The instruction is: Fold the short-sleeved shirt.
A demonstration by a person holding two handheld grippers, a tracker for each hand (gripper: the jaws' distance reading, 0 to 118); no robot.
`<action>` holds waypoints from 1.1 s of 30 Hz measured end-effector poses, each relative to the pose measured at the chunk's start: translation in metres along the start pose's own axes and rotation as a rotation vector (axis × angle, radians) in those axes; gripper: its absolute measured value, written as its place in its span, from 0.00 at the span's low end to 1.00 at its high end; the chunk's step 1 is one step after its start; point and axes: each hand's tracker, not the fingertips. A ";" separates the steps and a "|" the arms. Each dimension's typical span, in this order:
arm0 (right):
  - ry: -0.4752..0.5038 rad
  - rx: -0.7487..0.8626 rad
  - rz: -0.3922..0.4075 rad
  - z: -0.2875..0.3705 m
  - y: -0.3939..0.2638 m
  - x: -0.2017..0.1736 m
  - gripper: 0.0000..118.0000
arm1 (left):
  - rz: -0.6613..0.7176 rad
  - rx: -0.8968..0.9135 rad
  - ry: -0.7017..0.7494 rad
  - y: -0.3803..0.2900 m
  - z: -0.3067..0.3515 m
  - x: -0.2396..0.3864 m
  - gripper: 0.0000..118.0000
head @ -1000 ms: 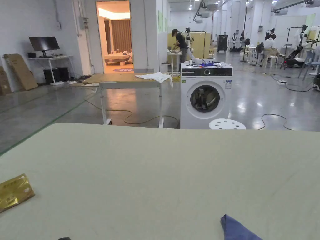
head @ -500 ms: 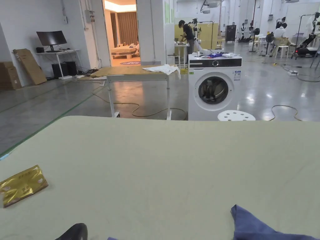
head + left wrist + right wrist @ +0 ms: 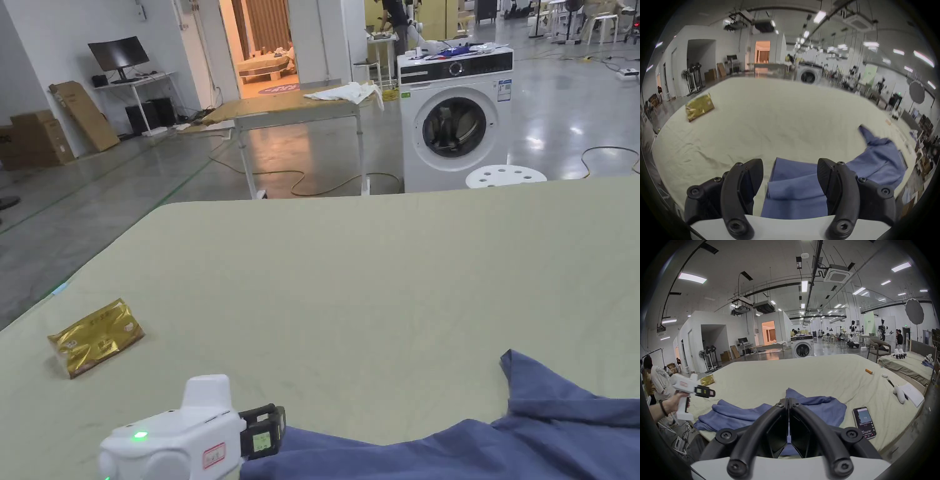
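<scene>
Fingers (image 3: pixel 826 175) of my left gripper (image 3: pixel 790 168) spread wide, gripping nothing, above soft blue shirt (image 3: pixel 795 190) rumpled at 6 o'clock on pale wrinkled bedsheet (image 3: pixel 350 275). My right gripper (image 3: pixel 788 400) pinched closed, empty, over shirt. Crinkly gold foil packet (image 3: pixel 95 336) at 9 o'clock. Flat phone (image 3: pixel 864 421) at 3 o'clock beside shirt.
</scene>
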 end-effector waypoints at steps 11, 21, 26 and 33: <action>-0.104 -0.068 -0.077 0.008 -0.017 0.029 0.00 | -0.048 -0.231 0.053 -0.012 -0.080 0.019 0.07; 0.021 -0.211 0.126 -0.109 0.010 0.073 0.69 | -0.115 -0.267 0.040 0.000 -0.092 0.023 0.04; -0.028 -0.398 0.267 -0.212 0.004 0.113 0.73 | -0.105 -0.279 0.034 0.003 -0.093 0.020 0.04; -0.095 -0.658 0.271 -0.312 -0.019 0.158 0.63 | -0.082 -0.332 -0.013 0.011 -0.096 0.010 0.04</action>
